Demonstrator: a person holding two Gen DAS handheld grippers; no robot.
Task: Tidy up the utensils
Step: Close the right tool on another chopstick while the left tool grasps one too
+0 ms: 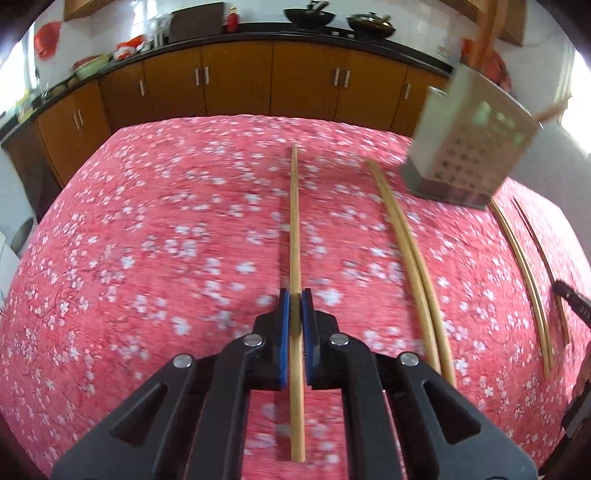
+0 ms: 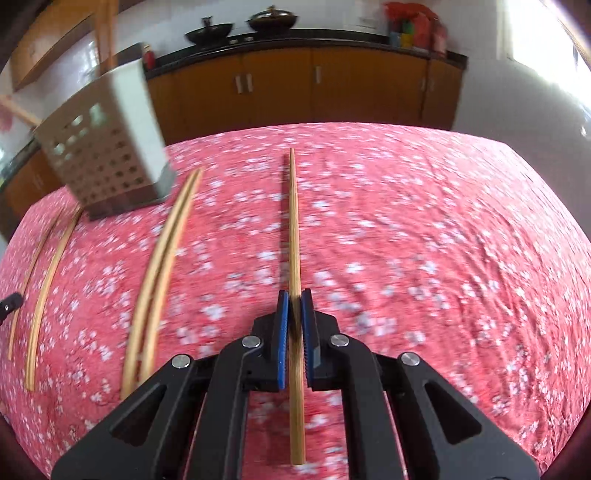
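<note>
My left gripper [image 1: 295, 295] is shut on a wooden chopstick [image 1: 294, 221] that runs forward between its blue pads. My right gripper [image 2: 294, 295] is shut on another wooden chopstick [image 2: 293, 221] in the same way. A white perforated utensil holder [image 1: 469, 144] stands at the far right of the left wrist view, with chopsticks sticking out of its top; it also shows at the far left of the right wrist view [image 2: 107, 147]. A pair of chopsticks [image 1: 410, 251] lies on the cloth beside it, also seen in the right wrist view [image 2: 162, 266].
A red floral tablecloth [image 1: 147, 258] covers the table. Two more chopsticks [image 1: 524, 266] lie further right; they appear at the left of the right wrist view [image 2: 48, 288]. Brown kitchen cabinets [image 1: 236, 85] and woks [image 1: 304, 16] are behind the table.
</note>
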